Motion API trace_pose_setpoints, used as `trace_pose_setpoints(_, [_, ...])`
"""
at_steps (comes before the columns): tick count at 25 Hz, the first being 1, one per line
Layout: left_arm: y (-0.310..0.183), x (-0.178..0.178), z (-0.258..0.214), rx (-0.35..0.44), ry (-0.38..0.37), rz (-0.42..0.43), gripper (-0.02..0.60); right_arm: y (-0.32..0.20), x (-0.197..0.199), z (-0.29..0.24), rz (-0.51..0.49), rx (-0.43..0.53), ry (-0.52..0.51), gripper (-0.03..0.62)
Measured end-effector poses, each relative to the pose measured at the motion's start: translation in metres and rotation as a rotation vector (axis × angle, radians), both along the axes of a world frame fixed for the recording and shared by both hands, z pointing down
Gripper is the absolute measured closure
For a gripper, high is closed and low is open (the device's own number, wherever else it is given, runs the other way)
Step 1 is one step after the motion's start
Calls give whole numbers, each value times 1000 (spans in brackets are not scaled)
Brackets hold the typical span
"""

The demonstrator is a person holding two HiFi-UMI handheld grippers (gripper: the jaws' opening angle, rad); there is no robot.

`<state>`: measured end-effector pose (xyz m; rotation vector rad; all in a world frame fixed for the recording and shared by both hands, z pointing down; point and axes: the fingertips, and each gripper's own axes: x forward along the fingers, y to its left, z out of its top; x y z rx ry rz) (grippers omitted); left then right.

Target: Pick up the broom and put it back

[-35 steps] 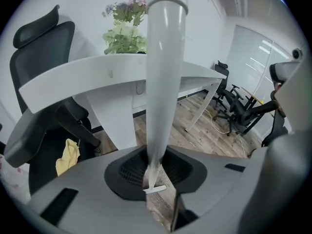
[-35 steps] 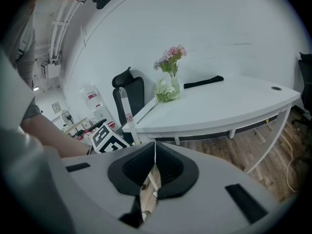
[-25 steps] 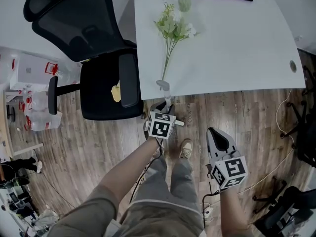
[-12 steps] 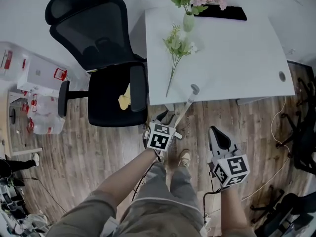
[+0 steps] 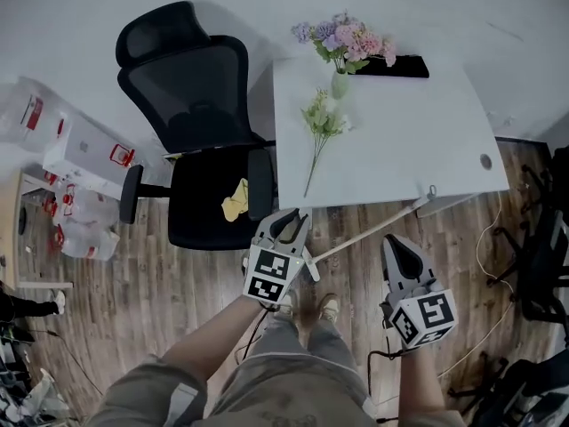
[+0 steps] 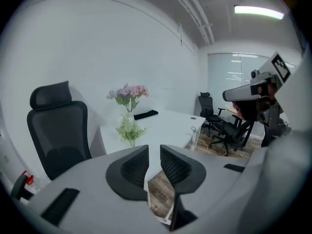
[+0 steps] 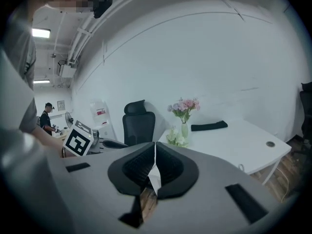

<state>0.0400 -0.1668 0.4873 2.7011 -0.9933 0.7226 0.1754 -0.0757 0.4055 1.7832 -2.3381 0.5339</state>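
Observation:
The broom shows only as its pale handle (image 5: 373,225), slanting from beside my left gripper (image 5: 290,217) up to the right. Its grey tip (image 5: 432,191) ends at the white table's front edge (image 5: 391,189). The handle's lower end vanishes beneath that gripper's right side, and the brush head is hidden. In the left gripper view the jaws (image 6: 154,152) are closing, a narrow gap still between them with only table and floor showing through. The handle tip (image 6: 193,130) lies off to their right. My right gripper (image 5: 392,242) hangs apart from the handle, its jaws (image 7: 155,147) shut on nothing.
A black office chair (image 5: 200,149) with a yellow scrap (image 5: 236,200) on its seat stands left of the table. A flower vase (image 5: 340,78), loose stems (image 5: 322,123) and a black pad (image 5: 391,66) are on the table. Cables (image 5: 498,238) lie right, boxes (image 5: 84,149) left.
Both grippers have risen and the floor looks farther away. The broom handle has swung from nearly upright at the left gripper's tips to a low slant toward the table's right corner.

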Motion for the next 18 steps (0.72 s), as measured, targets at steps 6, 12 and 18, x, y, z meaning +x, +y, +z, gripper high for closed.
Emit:
trace_pose_setpoints(6, [14,-14,-76,113,73,43,512,12,-9,-60,18,100,-1,560])
trace_pose_setpoints(12, [35,-22,-125,182,122,82,526,32,-16,-102,17,162,15,560])
trace_pose_setpoints(18, [49,-26,-158,217,159,119,535,49,-24,-134,12,212,34,560])
